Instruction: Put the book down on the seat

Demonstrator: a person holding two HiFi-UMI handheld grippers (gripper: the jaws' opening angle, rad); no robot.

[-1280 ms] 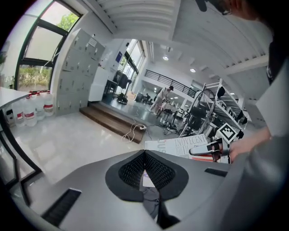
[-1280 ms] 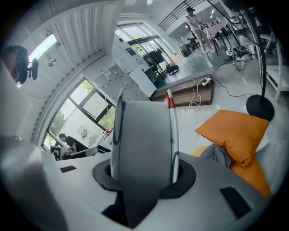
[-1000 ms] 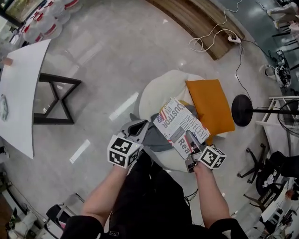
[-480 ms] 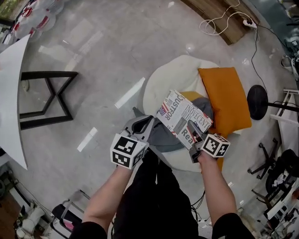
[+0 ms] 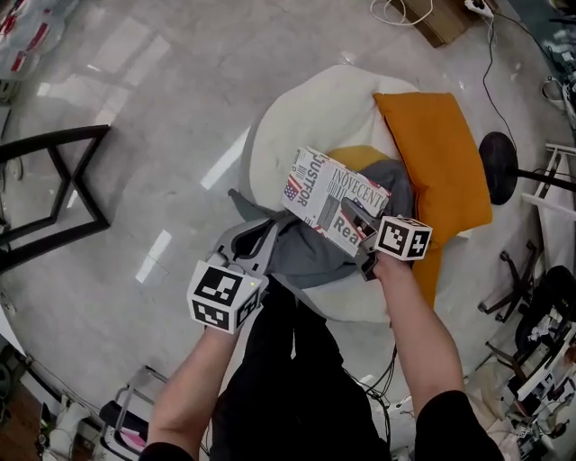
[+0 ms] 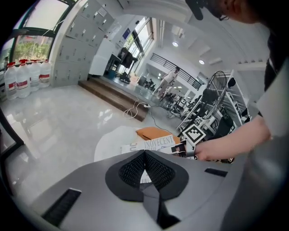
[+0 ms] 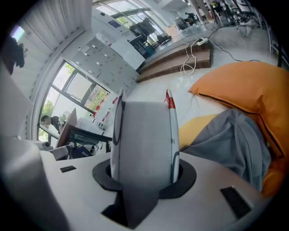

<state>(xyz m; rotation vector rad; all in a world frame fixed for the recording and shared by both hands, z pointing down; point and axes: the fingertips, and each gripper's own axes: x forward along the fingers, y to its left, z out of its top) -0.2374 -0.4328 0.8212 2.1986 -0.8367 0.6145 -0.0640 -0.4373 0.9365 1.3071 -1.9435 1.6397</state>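
The book (image 5: pixel 335 203), with a newspaper-print cover and a small flag, hangs tilted over the seat, a white beanbag (image 5: pixel 306 108). My right gripper (image 5: pixel 353 222) is shut on the book's near edge. In the right gripper view the book (image 7: pixel 142 135) stands upright between both jaws, filling the gap. A grey cloth (image 5: pixel 306 250) and an orange cushion (image 5: pixel 441 153) lie on the seat under and beside the book. My left gripper (image 5: pixel 266 236) hovers at the seat's near left edge, shut with nothing in it. In the left gripper view its pads meet in front of the book (image 6: pixel 151 144).
A black table frame (image 5: pixel 45 180) stands on the glossy floor at the left. A round black stand base (image 5: pixel 500 167) and cables (image 5: pixel 405 11) lie to the right and behind the seat. Water bottles (image 6: pixel 22 76) line the far wall.
Both grippers have come down towards the seat, and the book has sunk with the right one to just above the grey cloth. The seat looks larger and closer.
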